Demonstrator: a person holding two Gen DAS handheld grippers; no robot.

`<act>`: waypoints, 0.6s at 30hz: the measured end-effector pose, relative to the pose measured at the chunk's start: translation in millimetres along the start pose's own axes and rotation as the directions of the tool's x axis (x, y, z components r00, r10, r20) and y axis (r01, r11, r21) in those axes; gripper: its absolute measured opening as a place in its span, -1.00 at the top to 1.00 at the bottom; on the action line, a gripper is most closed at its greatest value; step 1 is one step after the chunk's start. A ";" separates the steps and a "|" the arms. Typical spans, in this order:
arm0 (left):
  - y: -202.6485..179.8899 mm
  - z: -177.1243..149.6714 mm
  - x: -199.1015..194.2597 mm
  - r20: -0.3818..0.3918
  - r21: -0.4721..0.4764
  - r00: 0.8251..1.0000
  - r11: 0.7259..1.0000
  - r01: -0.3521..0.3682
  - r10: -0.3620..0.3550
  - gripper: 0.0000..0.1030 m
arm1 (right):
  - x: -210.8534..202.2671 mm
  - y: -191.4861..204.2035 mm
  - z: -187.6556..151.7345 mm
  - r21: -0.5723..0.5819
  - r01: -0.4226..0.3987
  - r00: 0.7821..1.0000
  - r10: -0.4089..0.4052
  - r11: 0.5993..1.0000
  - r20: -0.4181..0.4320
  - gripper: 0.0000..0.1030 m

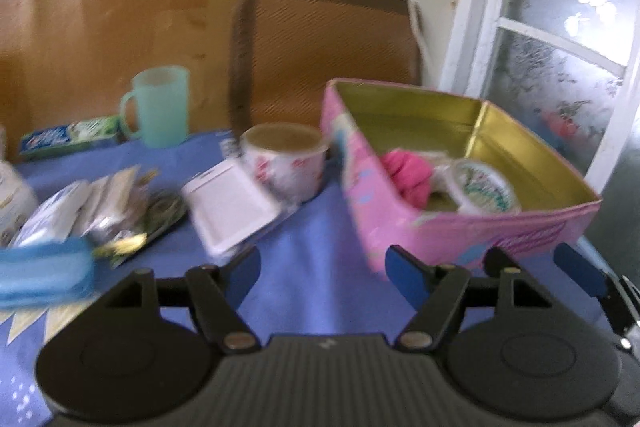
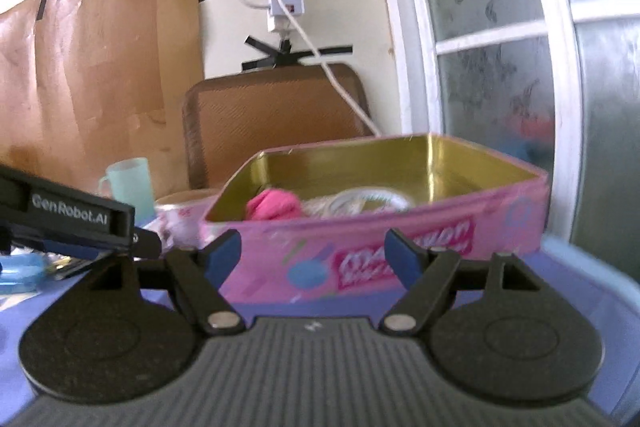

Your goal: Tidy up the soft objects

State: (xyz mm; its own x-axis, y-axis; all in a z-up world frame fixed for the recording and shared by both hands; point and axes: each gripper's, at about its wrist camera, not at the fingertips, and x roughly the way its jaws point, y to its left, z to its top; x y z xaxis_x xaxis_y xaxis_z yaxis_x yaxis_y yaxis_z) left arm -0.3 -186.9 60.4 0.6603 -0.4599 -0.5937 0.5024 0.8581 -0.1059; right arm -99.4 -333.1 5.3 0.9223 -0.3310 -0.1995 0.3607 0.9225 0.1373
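Observation:
A pink tin box with a gold inside stands open on the blue tablecloth. In it lie a bright pink soft thing and a round white tub. The right wrist view shows the box head-on with the pink soft thing and a white ring shape inside. My left gripper is open and empty, low over the cloth left of the box. My right gripper is open and empty just before the box's front wall. A blue soft pouch lies at the left.
A flowered white cup, a white plastic case, several packets, a mint mug and a blue-green pack crowd the left of the table. A brown chair back stands behind. A window frame is at the right.

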 end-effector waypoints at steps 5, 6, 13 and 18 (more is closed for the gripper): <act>30.3 -16.3 -3.6 -0.024 -0.028 0.999 0.999 -0.029 0.029 -0.40 | -1.7 15.5 -2.5 0.053 -0.030 0.998 0.032 0.998 -0.051 -0.66; 37.3 -19.4 -4.1 -0.025 -0.032 0.999 0.999 -0.039 0.038 -0.40 | -1.3 18.4 -2.7 0.058 -0.032 0.998 0.036 0.998 -0.056 -0.66; 72.5 -32.2 -2.7 -0.038 -0.069 0.997 0.995 -0.067 0.064 -0.40 | 6.8 38.0 -1.4 0.042 -0.003 0.998 0.005 0.999 -0.059 -0.67; 81.2 -41.1 6.4 -0.036 -0.066 0.996 0.995 -0.081 0.079 -0.40 | 19.0 50.3 -4.9 -0.002 0.051 0.999 -0.051 0.999 -0.010 -0.68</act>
State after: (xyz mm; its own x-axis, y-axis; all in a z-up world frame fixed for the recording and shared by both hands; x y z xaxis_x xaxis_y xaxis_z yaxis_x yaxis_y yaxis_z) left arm 21.8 -110.7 15.2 0.6772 -0.3822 -0.6288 0.4094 0.9057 -0.1097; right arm -64.4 -292.1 3.7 0.9014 -0.3755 -0.2157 0.4070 0.9048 0.1255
